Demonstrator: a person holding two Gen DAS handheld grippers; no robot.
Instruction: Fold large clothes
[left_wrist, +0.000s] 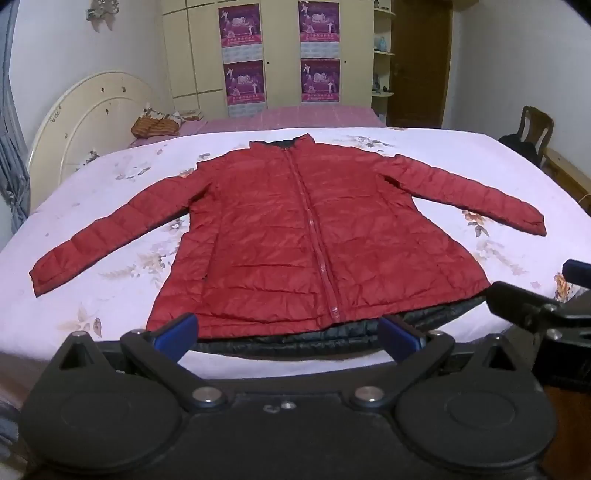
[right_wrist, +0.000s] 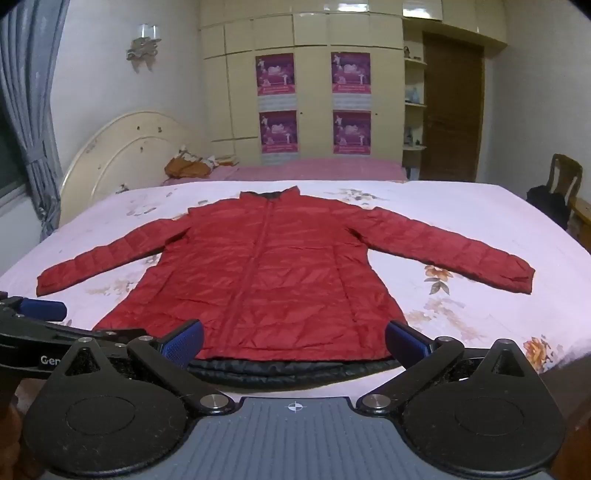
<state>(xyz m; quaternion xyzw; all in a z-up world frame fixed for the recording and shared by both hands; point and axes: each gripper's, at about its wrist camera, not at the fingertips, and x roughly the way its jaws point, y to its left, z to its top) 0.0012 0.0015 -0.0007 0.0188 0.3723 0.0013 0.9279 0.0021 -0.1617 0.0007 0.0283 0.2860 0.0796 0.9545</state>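
A red quilted puffer jacket (left_wrist: 295, 236) lies spread flat, front up and zipped, on the pale pink floral bedsheet (left_wrist: 110, 295), and everything else is placed from it. Its left-hand sleeve (left_wrist: 107, 236) stretches out and down toward the near left of the sheet, apart from the body. Down the middle runs the red zipper (left_wrist: 314, 236), from the dark-lined collar at the far end to the hem at the near edge, where a strip of dark lining (left_wrist: 332, 336) shows beneath the hem. The right-hand sleeve (left_wrist: 469, 195) reaches out to the right, its cuff resting on the sheet.

Just short of the jacket's hem, the left gripper (left_wrist: 288, 332) hovers with its blue-padded jaws spread wide, touching no fabric. To the right of it, near the jacket's right hem corner, the right gripper (right_wrist: 295, 339) is likewise held before the hem, jaws spread and holding nothing.

Beyond the jacket's collar stand a cream curved headboard (right_wrist: 122, 155) on the left, a cream wardrobe with four magenta posters (right_wrist: 314, 103) in the middle, and a brown wooden door (right_wrist: 452, 107) on the right.
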